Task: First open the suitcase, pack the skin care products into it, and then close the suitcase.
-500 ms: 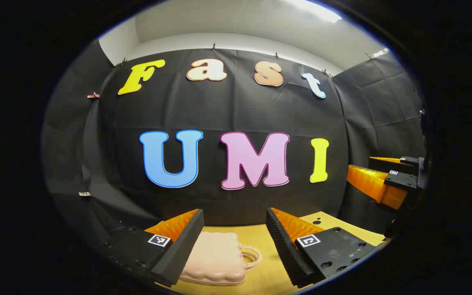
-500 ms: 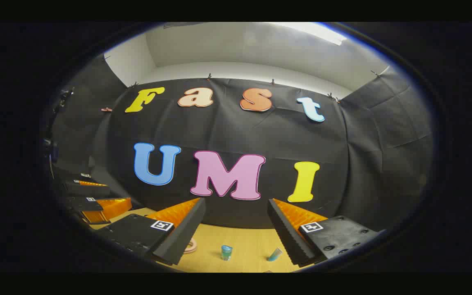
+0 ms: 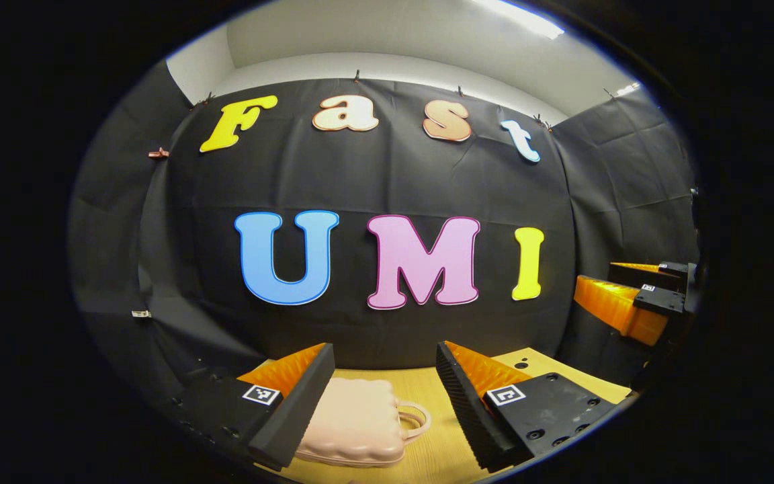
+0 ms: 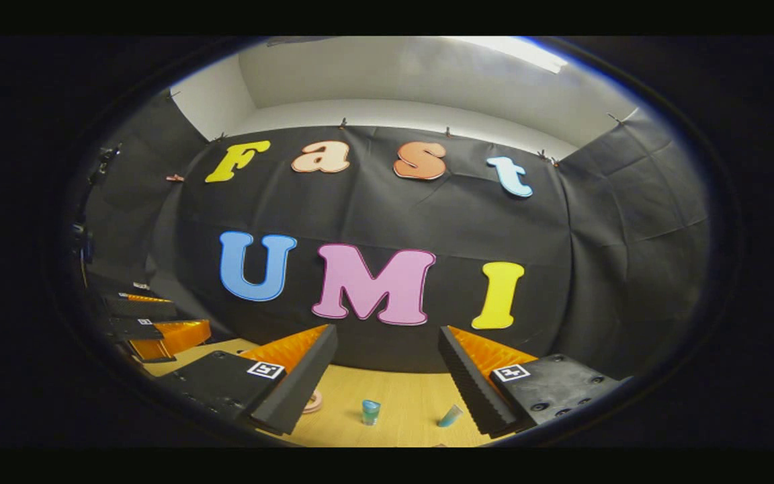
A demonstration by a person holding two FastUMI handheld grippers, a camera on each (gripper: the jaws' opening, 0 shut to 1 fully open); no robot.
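Suitcase [image 3: 353, 422]: pale pink, smooth moulded shell with a soft sheen, puffed panels; looped handle of like finish.
Table [image 4: 407, 396]: light wood-grain top, matt.
Booth wall [image 3: 387, 181]: black cloth, matt, creased.
Small bottle [image 4: 371, 411] and tube [image 4: 449, 416]: translucent blue-green plastic, glossy.
Left gripper [image 3: 383, 383] fingers [image 3: 457, 393]: ribbed inner faces, matt.

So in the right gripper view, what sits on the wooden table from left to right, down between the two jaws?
A pink looped handle peeking out beside the left-hand jaw → a small blue-green bottle standing upright → a blue-green tube lying tilted, close to the right-hand jaw. All rest on the table.
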